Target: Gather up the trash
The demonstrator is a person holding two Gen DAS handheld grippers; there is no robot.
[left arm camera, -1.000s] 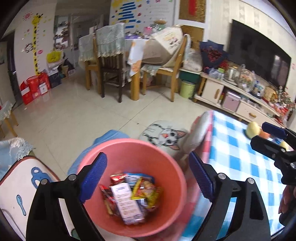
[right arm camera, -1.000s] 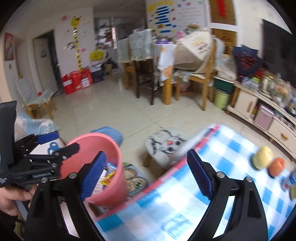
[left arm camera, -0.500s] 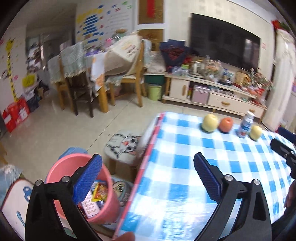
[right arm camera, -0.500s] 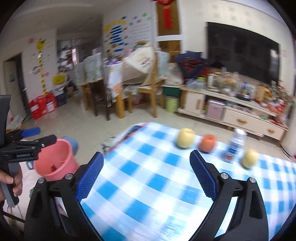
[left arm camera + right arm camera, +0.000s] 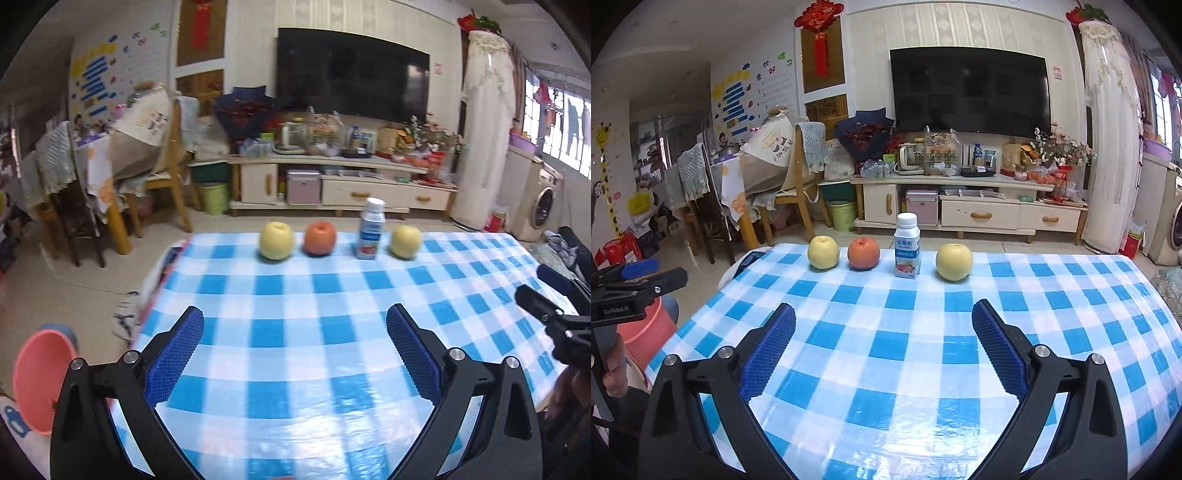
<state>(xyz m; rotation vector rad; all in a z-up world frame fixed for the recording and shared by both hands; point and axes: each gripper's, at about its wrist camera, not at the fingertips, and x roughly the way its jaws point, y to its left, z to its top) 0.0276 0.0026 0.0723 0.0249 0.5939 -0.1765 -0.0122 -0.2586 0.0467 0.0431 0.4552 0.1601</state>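
Note:
A pink bin [image 5: 40,380] stands on the floor left of the table, at the left edge of both views [image 5: 642,332]; its contents are hidden from here. My left gripper [image 5: 295,314] hangs open over the blue checked tablecloth [image 5: 295,288], nothing between its blue pads. My right gripper [image 5: 883,308] is over the same cloth, its jaws opening, also with nothing between them. A small white bottle [image 5: 907,247] stands at the far edge among three apples. No loose wrappers show on the cloth.
Two yellow apples [image 5: 823,252] [image 5: 954,261] and an orange-red one [image 5: 863,253] line the table's far edge. Beyond are a TV cabinet [image 5: 967,206], a green bin [image 5: 843,214] and chairs at a dining table [image 5: 775,173]. A hand [image 5: 615,369] holds the left gripper.
Both views have swung right, from the pink bin with its wrappers to the checked table. The bin now sits at the far left. Both pairs of jaws stand slightly wider.

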